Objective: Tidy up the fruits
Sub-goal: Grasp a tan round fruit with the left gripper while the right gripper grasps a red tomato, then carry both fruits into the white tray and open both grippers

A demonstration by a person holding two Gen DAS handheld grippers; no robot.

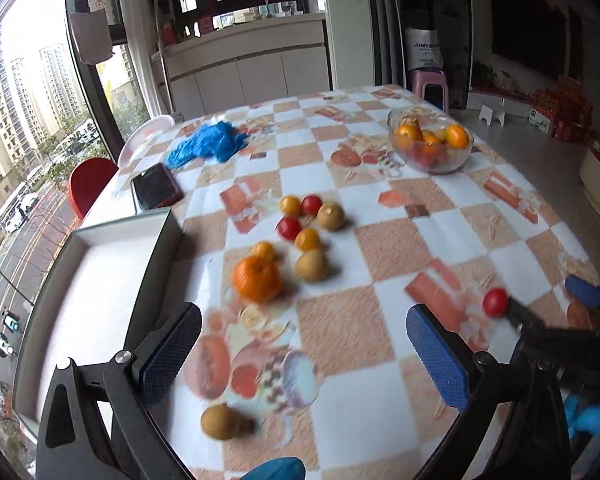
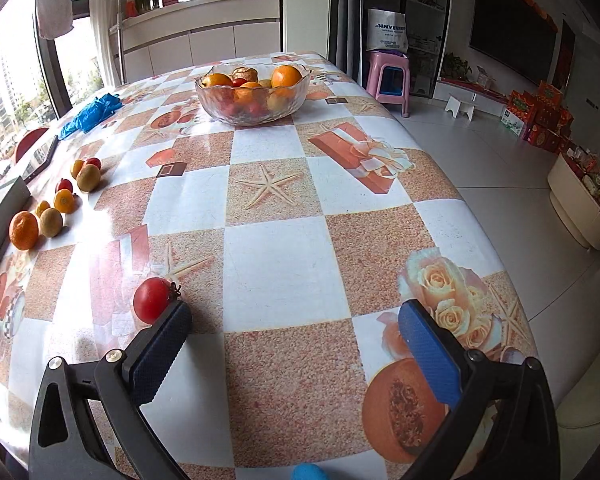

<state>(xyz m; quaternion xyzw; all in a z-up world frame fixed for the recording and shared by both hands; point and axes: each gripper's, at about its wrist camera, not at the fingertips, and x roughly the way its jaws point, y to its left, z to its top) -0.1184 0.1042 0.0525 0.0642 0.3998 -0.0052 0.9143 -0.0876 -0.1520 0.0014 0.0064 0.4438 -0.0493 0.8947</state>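
Observation:
My left gripper (image 1: 304, 344) is open over the tablecloth. A brown kiwi (image 1: 224, 422) lies low between its fingers, nearer the left one. Ahead lie a mandarin (image 1: 257, 278), two more kiwis (image 1: 311, 265) and several small red and yellow tomatoes (image 1: 289, 227). A white tray (image 1: 100, 280) sits to the left of them. My right gripper (image 2: 296, 344) is open with nothing between its fingers. A red tomato (image 2: 154, 300) rests on the table at the tip of its left finger (image 2: 160, 354). A glass bowl (image 2: 252, 114) of oranges and other fruit stands at the far side.
A dark phone (image 1: 156, 186) and crumpled blue gloves (image 1: 208, 146) lie beyond the tray. A red chair (image 1: 90, 184) stands at the table's left edge by the window. A pink stool (image 2: 388, 76) stands on the floor to the right. The table's right edge (image 2: 480, 216) drops to grey tiles.

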